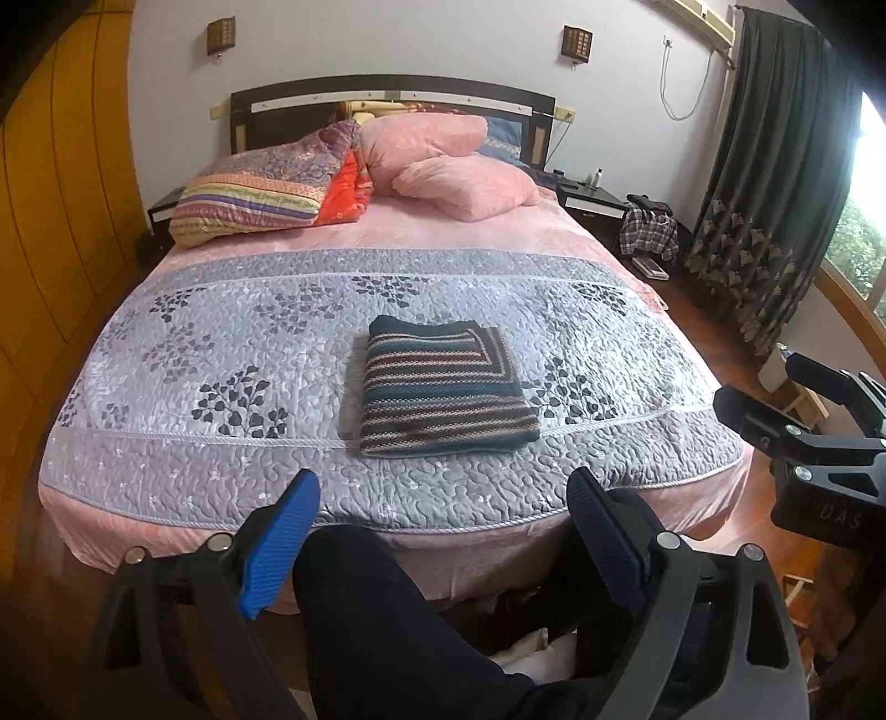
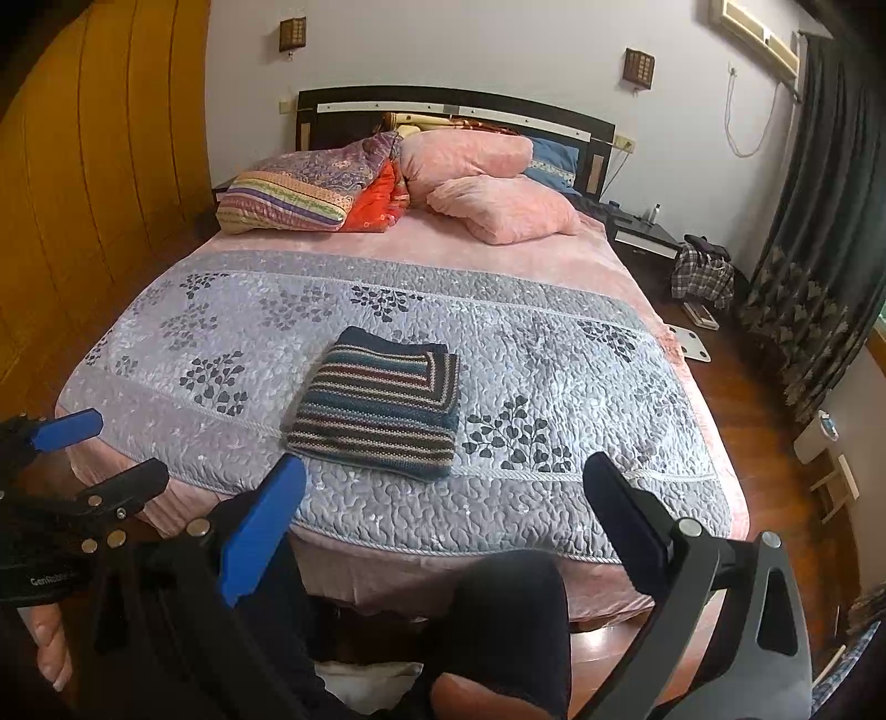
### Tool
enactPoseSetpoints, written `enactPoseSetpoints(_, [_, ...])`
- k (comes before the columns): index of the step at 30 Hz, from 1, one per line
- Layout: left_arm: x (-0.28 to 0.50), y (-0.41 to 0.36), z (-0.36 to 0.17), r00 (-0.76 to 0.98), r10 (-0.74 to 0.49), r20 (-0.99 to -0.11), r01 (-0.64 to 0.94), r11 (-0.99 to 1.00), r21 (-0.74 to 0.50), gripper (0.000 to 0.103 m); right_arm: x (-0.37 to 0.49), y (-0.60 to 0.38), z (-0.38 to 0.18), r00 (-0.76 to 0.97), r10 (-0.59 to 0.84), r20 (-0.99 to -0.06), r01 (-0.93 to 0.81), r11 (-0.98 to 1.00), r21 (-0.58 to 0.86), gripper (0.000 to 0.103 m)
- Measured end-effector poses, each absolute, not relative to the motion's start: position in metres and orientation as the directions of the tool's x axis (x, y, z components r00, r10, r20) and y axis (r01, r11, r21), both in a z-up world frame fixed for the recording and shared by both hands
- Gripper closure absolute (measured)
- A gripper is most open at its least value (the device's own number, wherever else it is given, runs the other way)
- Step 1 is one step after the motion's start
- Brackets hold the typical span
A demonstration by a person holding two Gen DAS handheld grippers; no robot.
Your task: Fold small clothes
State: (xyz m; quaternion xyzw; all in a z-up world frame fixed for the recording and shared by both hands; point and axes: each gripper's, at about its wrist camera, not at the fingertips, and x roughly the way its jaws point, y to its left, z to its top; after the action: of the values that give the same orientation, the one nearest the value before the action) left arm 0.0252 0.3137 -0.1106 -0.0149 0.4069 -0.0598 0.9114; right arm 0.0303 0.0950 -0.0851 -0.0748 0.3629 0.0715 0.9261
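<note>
On the grey quilt (image 1: 232, 332) near the foot of the bed lies the striped knit garment (image 1: 443, 387), folded into a compact rectangle. My left gripper (image 1: 443, 531) and right gripper (image 2: 443, 520) hang wide apart, empty, well short of it. Fold looks complete; I judge both are clear to avoid disturbing it.

A bed (image 1: 232, 343) with a dark headboard (image 1: 387, 97) is set against a pale wall (image 1: 387, 39); daylight is admitted through a window (image 1: 866, 221) beside dark curtains (image 1: 775, 183).
</note>
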Motion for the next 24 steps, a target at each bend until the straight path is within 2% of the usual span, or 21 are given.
enactPoseSetpoints(24, [0.0253, 0.3088, -0.1104, 0.663, -0.127, -0.738, 0.097, 0.992, -0.084, 0.012, 0.0316, 0.1, -0.0895, 0.726, 0.084, -0.683, -0.188, 0.979, -0.08, 0.003])
